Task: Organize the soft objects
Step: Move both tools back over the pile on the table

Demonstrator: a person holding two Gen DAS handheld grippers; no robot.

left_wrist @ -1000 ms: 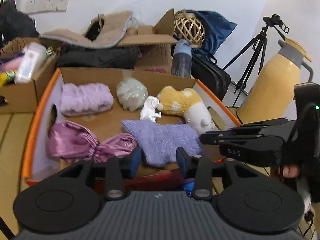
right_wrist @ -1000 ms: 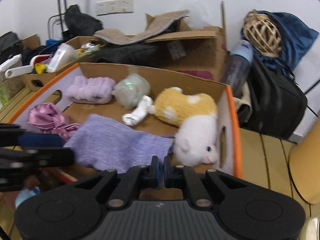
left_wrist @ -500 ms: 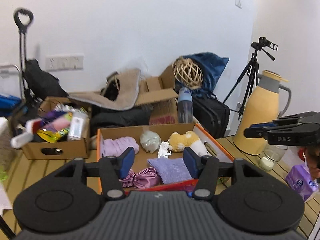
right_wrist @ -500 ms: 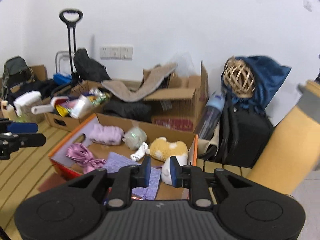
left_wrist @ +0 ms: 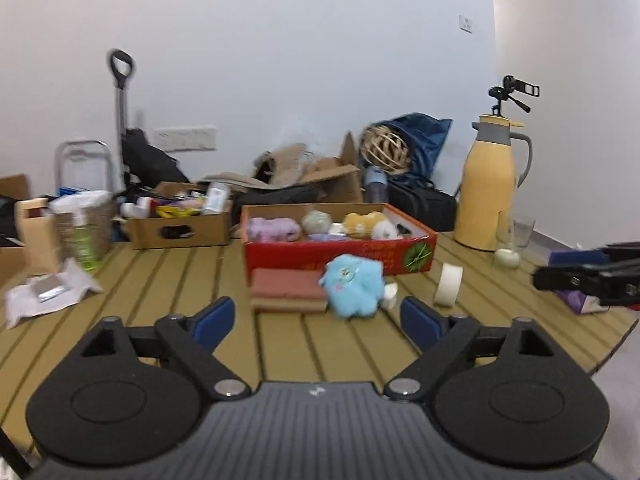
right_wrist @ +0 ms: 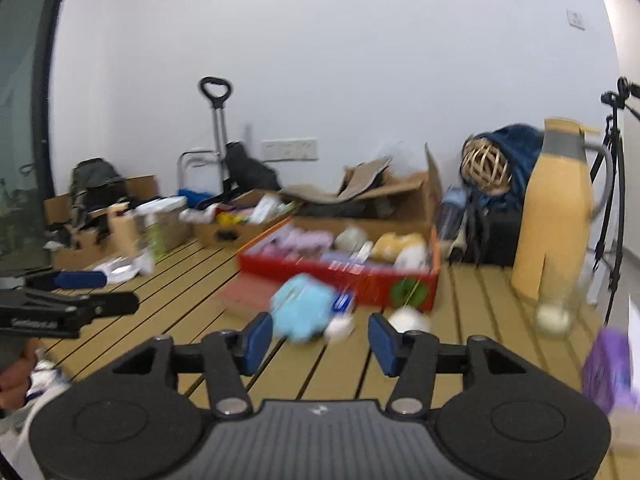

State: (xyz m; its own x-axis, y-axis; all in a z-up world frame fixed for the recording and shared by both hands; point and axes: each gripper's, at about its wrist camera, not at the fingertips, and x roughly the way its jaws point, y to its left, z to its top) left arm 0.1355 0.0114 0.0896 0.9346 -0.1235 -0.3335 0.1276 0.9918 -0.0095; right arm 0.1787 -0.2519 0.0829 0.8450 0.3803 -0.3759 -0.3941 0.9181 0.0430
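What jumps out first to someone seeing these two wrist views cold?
The fluffy blue plush toy, alone on the slatted table just in front of the red box, which holds pastel soft things. Next, the tall yellow thermos standing right of the box. Both the left gripper and right gripper are empty.

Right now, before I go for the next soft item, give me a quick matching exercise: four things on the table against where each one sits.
Things:
1. blue plush toy
2. yellow-and-white plush
3. roll of tape
4. yellow thermos jug

Places:
A. inside the red box
B. upright on the table, right of the box
C. on the table, against the front of the box
D. on the slats, right of the blue toy

Pairs: 1-C, 2-A, 3-D, 4-B
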